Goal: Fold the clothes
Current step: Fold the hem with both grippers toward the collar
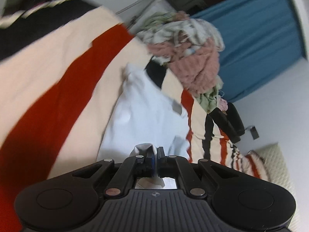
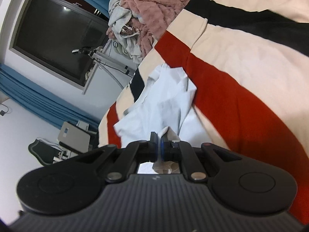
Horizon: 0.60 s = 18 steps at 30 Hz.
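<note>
While the white garment [image 1: 146, 112] lies on the striped blanket [image 1: 48, 73] | left gripper [image 1: 155, 150] clamped on its edge | right gripper [image 2: 158, 137] pinching another edge | clothes pile [image 1: 189, 54] beyond it.

Both wrist views are evenly lit by soft indoor light, no hard glare on the fabric. Motion blur smears the striped bedspread [image 1: 58, 73] across the left of the left view and the far right of the right view. A small bright reflection sits in the dark window [image 2: 56, 34]. Fisheye bending curves the blue curtain [image 1: 256, 38] and walls at the edges. A soft shadow lies just ahead of each black gripper body, which stays sharp.
</note>
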Available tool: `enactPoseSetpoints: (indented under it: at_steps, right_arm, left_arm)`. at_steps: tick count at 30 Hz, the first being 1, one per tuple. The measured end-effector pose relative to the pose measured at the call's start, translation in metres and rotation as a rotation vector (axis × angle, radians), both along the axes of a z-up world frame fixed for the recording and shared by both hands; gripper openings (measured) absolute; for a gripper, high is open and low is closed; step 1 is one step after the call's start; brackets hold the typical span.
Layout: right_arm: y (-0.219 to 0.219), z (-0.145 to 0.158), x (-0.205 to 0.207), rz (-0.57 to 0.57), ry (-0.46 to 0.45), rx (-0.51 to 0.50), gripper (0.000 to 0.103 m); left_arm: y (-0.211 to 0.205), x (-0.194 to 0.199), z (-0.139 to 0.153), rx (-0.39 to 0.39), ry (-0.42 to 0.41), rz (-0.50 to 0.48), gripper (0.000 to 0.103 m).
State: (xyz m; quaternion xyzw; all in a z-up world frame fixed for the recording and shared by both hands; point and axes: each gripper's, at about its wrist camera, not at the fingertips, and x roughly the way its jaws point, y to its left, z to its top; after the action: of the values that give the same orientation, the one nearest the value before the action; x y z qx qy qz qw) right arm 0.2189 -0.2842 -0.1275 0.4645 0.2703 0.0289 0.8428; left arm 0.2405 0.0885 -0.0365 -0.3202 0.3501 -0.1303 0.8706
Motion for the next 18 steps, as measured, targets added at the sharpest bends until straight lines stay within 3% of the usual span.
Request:
enactPoseSetpoints:
  at_steps: [2, 8, 14, 15, 16, 17, 18]
  right_arm:
    - [-0.001, -0.014, 0.017, 0.009, -0.028, -0.034, 0.006]
    - [0.006, -0.037, 0.053, 0.053, -0.031, -0.152, 0.007]
    - [0.014, -0.030, 0.059, 0.110, -0.023, -0.263, 0.009]
    - [0.014, -0.028, 0.059, 0.122, -0.023, -0.280, 0.013]
    - [0.016, -0.023, 0.058, 0.132, -0.020, -0.316, 0.017]
    - [0.018, -0.019, 0.054, 0.133, -0.023, -0.348, 0.039]
    - [0.020, -0.014, 0.048, 0.128, -0.037, -0.376, 0.073]
  left_arm:
    - [-0.008, 0.016, -0.008, 0.062, -0.042, -0.013, 0.003]
    - [-0.028, 0.053, -0.043, 0.218, -0.045, -0.042, 0.003]
    - [-0.030, 0.060, -0.055, 0.267, -0.037, -0.070, 0.004]
    - [-0.031, 0.058, -0.054, 0.278, -0.041, -0.068, 0.006]
    - [-0.032, 0.055, -0.052, 0.289, -0.046, -0.066, 0.016]
    - [-0.034, 0.050, -0.050, 0.312, -0.053, -0.061, 0.027]
    - [-0.037, 0.043, -0.045, 0.354, -0.072, -0.047, 0.054]
